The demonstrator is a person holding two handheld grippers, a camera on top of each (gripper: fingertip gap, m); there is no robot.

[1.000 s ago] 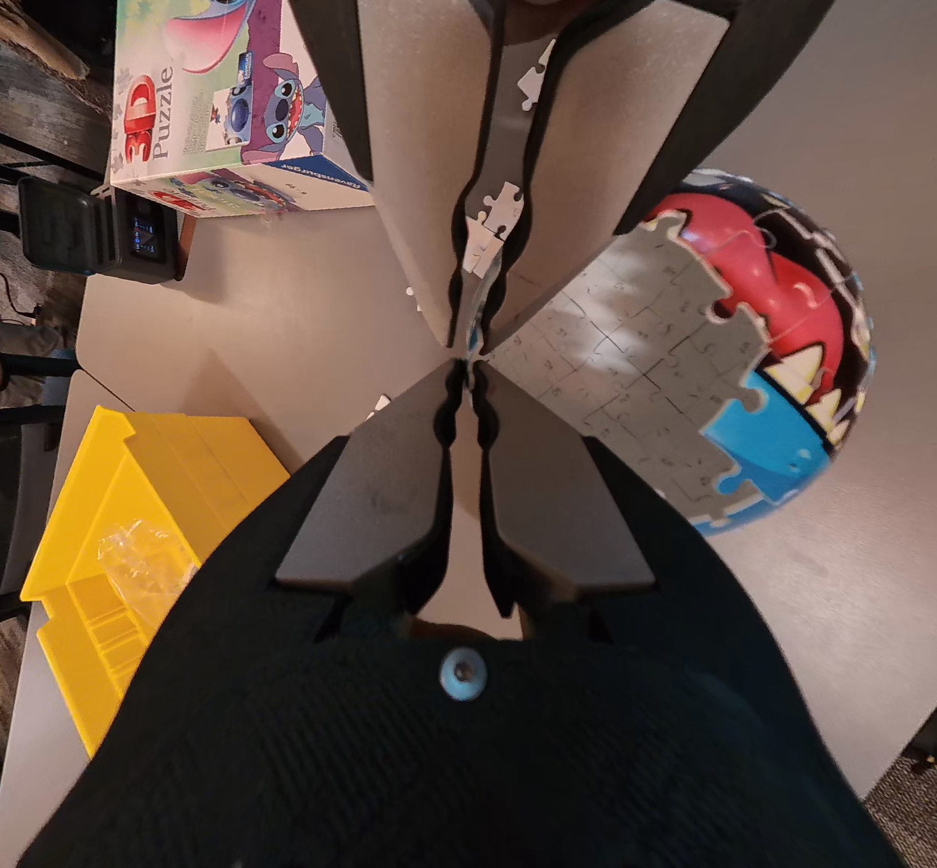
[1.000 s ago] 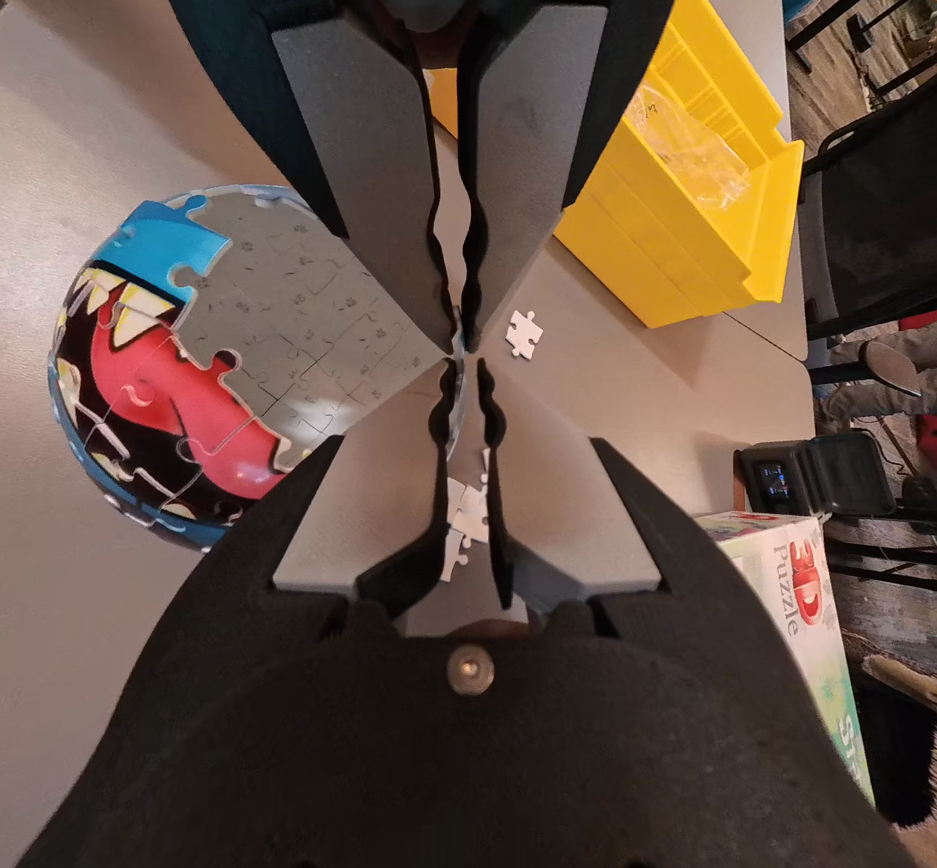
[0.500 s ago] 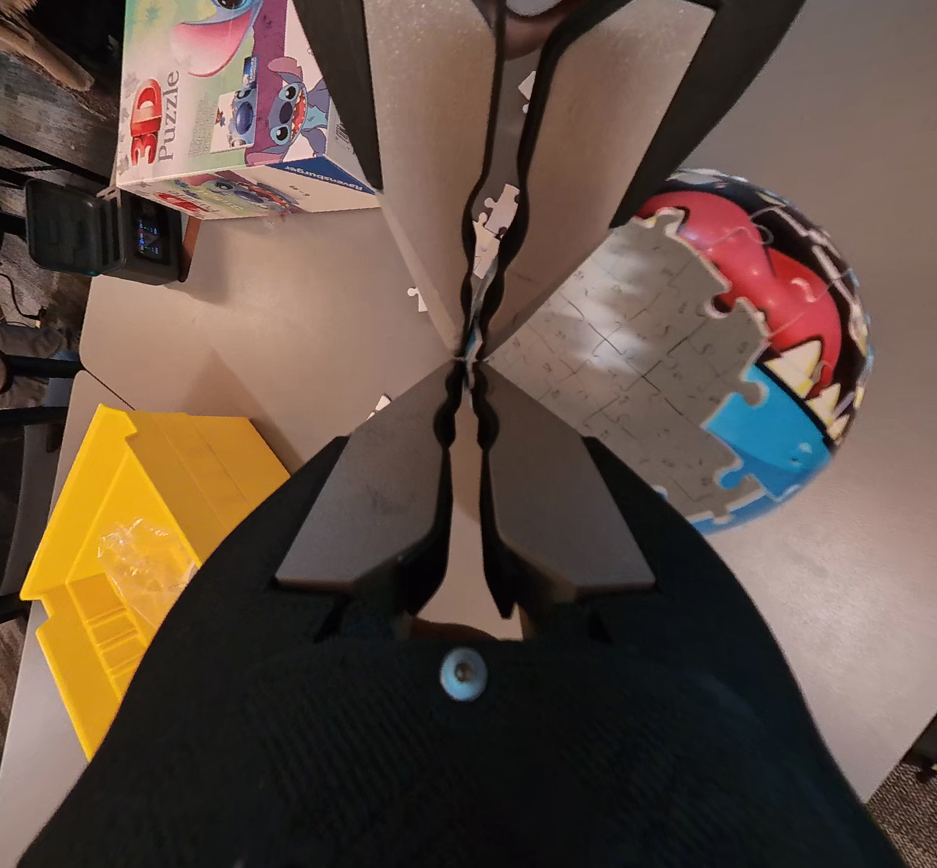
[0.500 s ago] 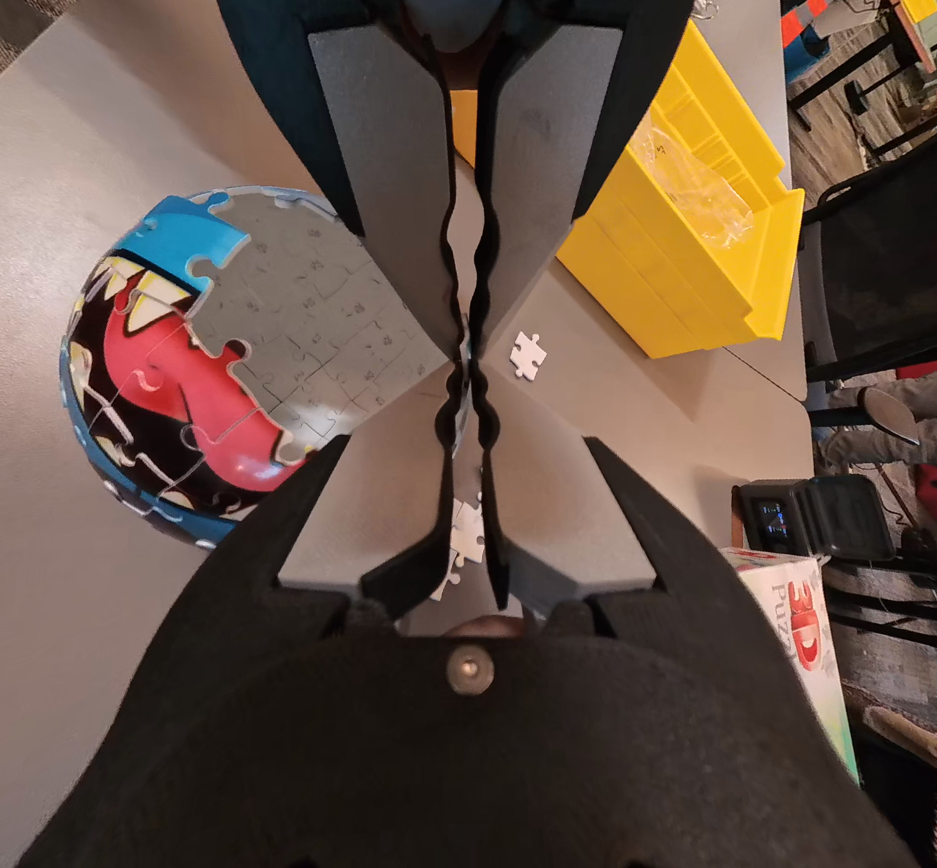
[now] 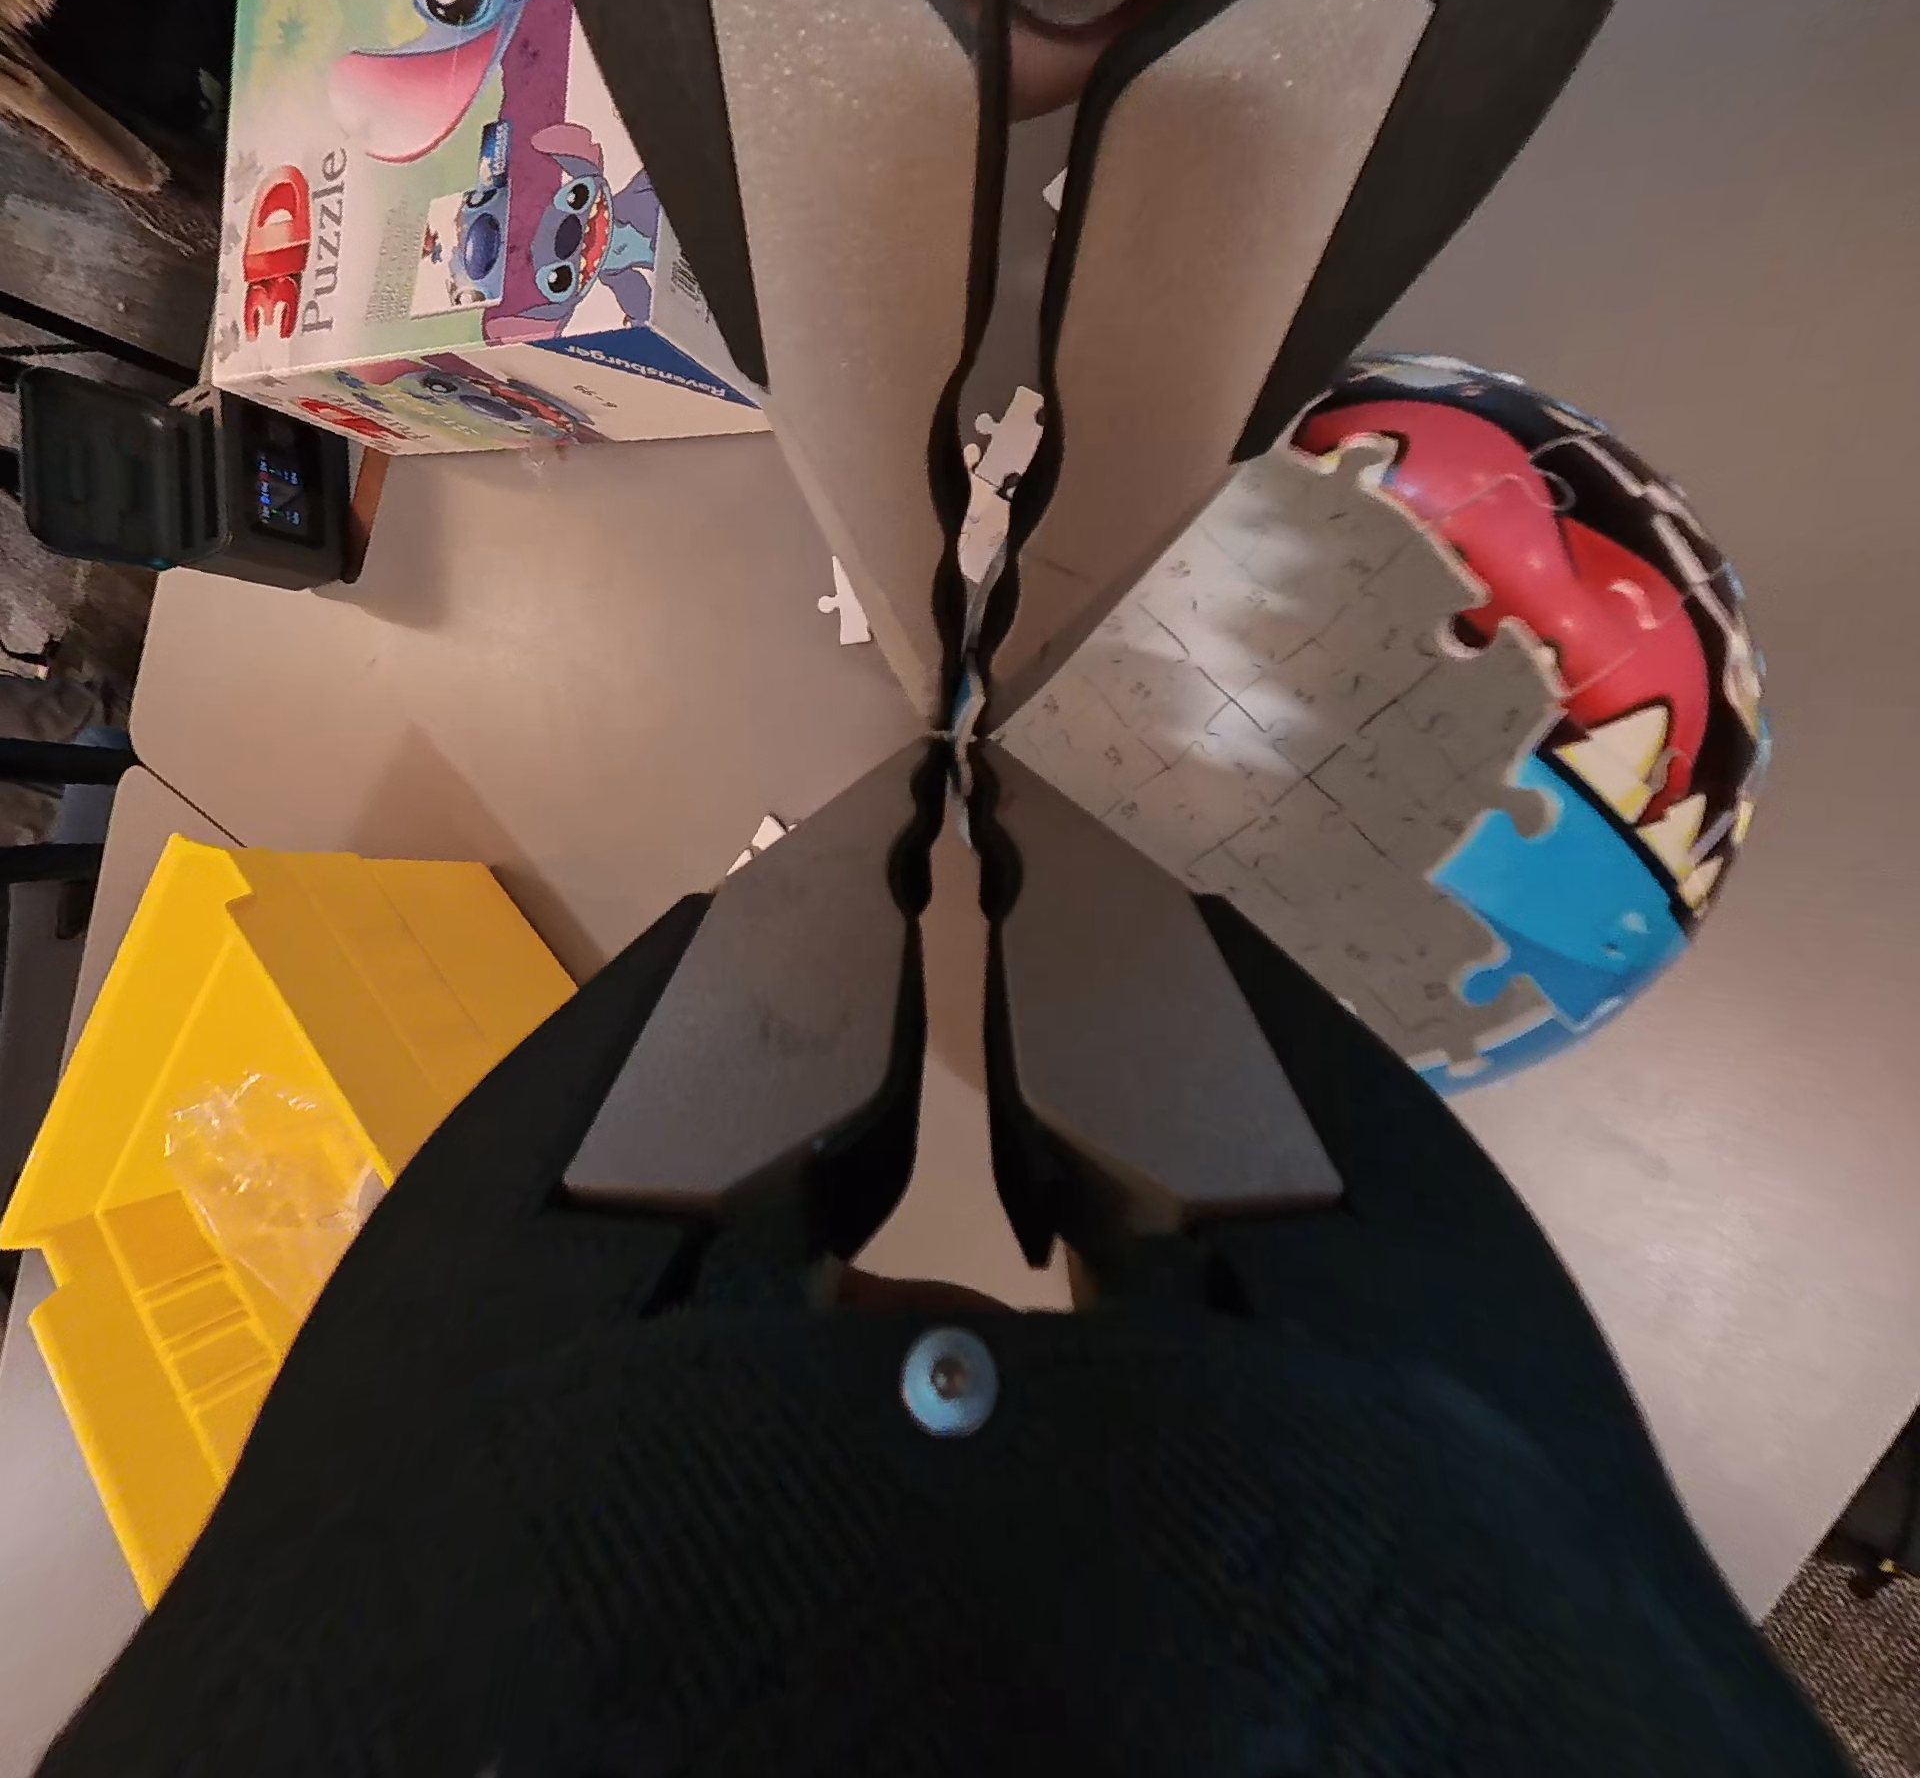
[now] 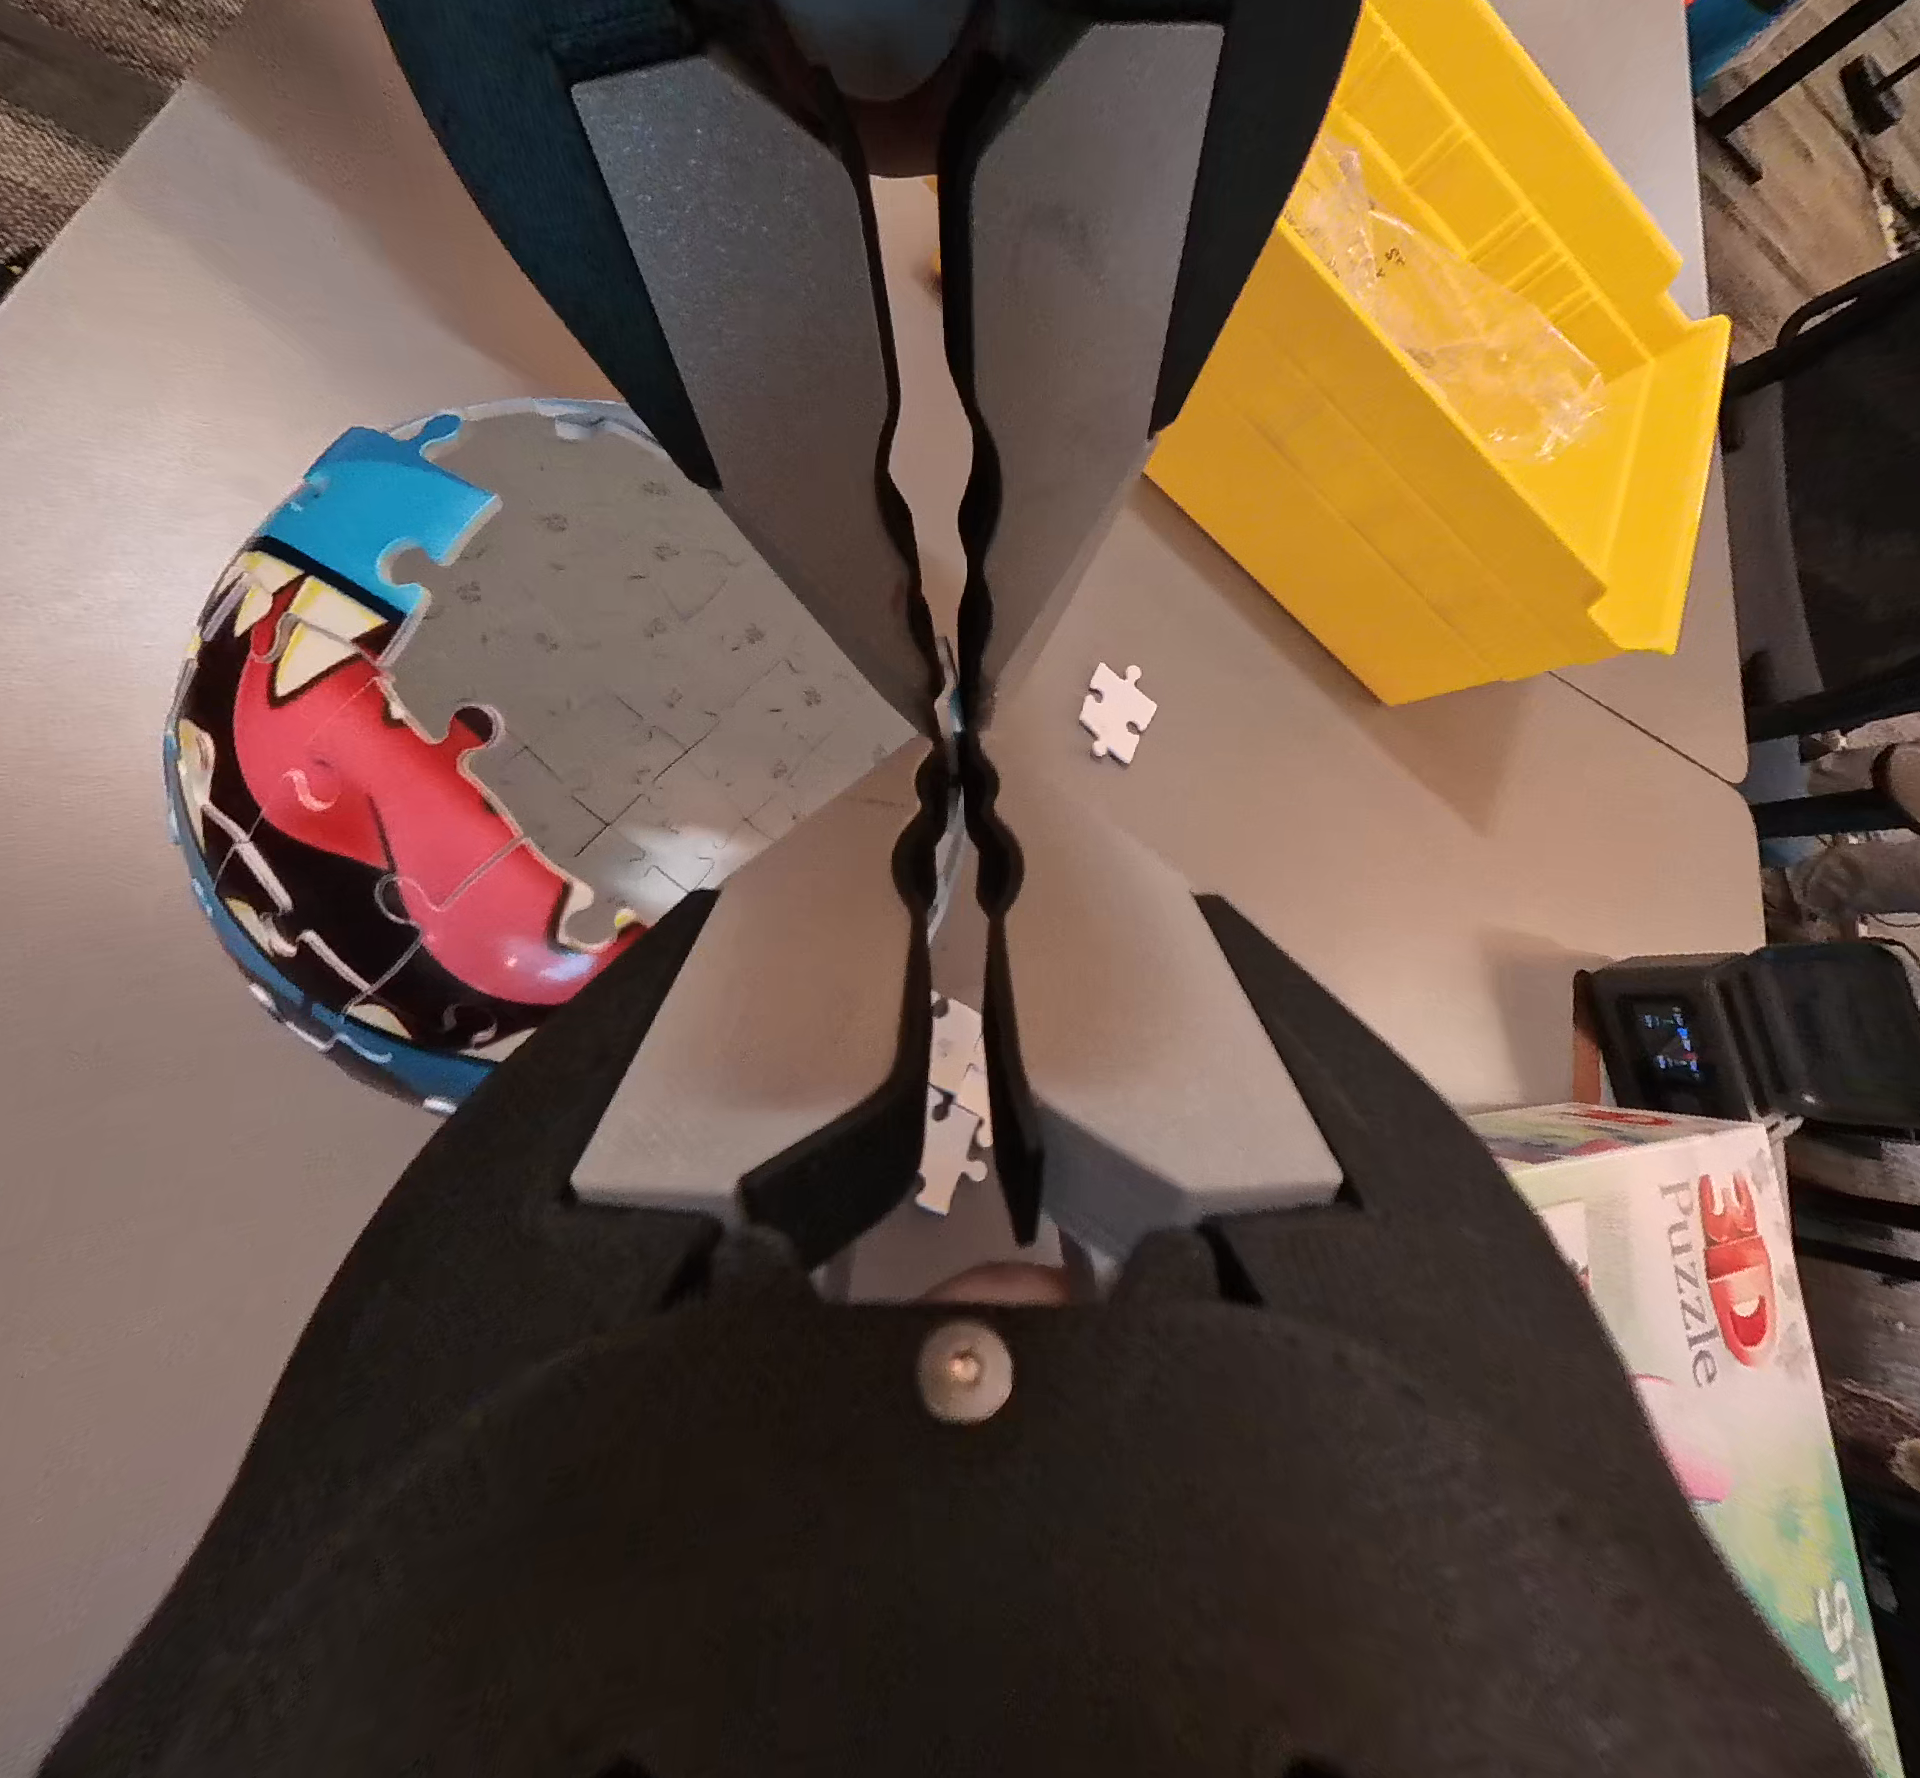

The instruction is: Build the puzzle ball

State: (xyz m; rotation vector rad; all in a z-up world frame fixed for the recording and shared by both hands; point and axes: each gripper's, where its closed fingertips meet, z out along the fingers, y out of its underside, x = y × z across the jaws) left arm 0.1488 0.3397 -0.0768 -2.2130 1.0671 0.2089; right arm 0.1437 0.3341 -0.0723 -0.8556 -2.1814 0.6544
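The half-built puzzle ball (image 5: 1455, 741) lies on the table with its grey inside up and a red, black and blue picture outside; it also shows in the right wrist view (image 6: 468, 741). My left gripper (image 5: 956, 767) and right gripper (image 6: 951, 752) meet tip to tip above the table beside the ball. Both are shut on a small puzzle piece (image 5: 975, 689), seen edge-on with a blue rim. In each view the other gripper reaches down from the top. Most of the piece is hidden by the pads.
Loose white pieces lie on the table (image 5: 623, 689): one (image 6: 1117, 710) beside the tips, several (image 6: 956, 1105) under my right gripper. A yellow bin (image 6: 1455, 481) holds a clear bag. The puzzle box (image 5: 447, 170) and a small black device (image 5: 177, 492) stand at the edge. The grippers are tip to tip, or close to it.
Both grippers stay tip to tip on the piece. The right gripper has swung a little more into line with the left. The ball has not moved.
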